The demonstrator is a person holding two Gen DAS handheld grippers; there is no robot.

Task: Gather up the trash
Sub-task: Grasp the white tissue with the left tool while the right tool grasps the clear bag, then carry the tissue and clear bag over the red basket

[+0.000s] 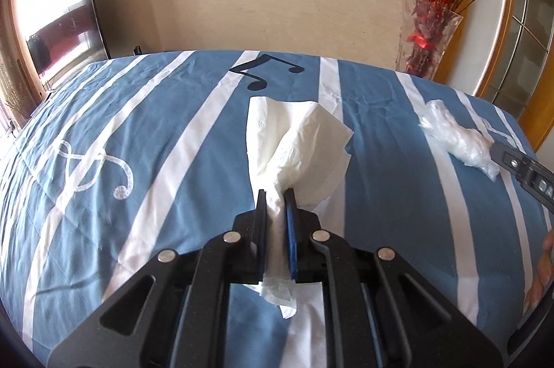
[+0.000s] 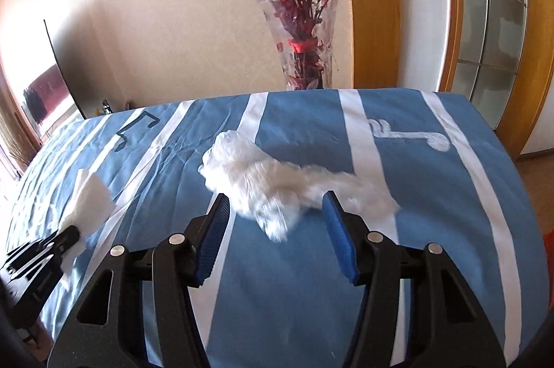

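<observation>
Left gripper (image 1: 276,195) pinching white tissue (image 1: 294,136), tissue fanned out above blue-and-white striped cloth (image 1: 173,132). Right gripper (image 2: 275,205) spread, jaws apart, crumpled clear plastic bag (image 2: 277,181) lying on cloth between fingertips, pads not pressing it. Glass vase (image 2: 306,46) of red berry branches behind far edge of cloth.

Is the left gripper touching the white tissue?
Touching. The left wrist view shows the left gripper with its fingers pinched shut on the white tissue.
</observation>
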